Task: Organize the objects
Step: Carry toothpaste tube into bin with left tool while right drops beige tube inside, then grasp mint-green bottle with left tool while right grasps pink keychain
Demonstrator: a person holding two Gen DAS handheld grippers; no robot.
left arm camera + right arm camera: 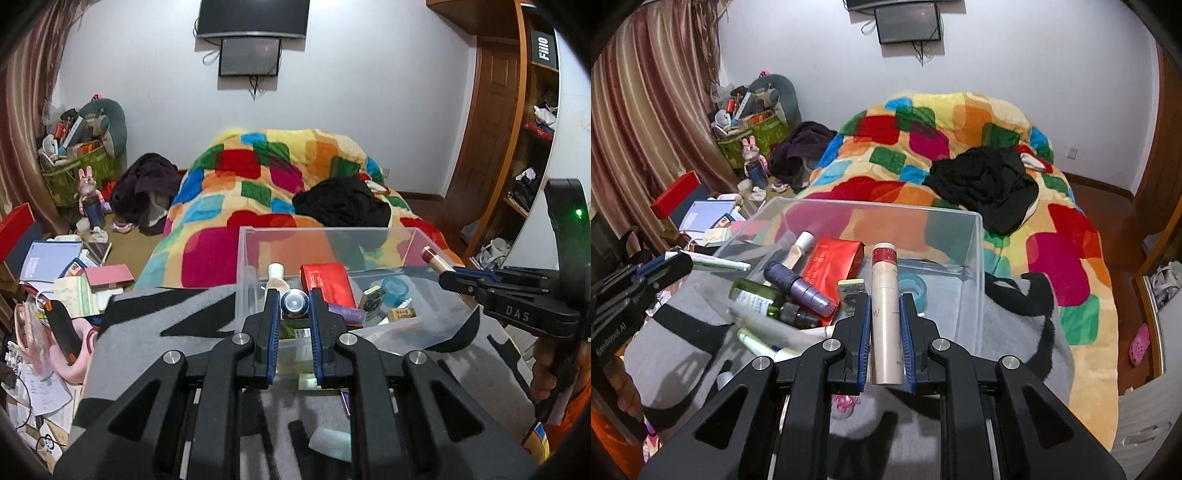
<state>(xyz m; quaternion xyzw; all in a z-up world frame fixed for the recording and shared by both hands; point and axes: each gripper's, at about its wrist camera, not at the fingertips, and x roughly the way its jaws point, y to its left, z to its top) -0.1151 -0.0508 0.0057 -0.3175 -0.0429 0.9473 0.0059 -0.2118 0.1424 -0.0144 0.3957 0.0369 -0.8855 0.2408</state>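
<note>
Two grippers' fingers clamped: left gripper [293, 302] on tube [293, 303], right gripper [885, 308] on beige bottle [885, 317], over clear bin [975, 258].

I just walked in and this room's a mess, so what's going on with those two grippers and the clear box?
A person is sorting toiletries into the clear plastic bin on the grey blanket. The right gripper is clamped on a beige tube with a red band, held over the bin. The left gripper grips a white tube at the bin's edge. A red pouch and bottles already lie inside.
</note>
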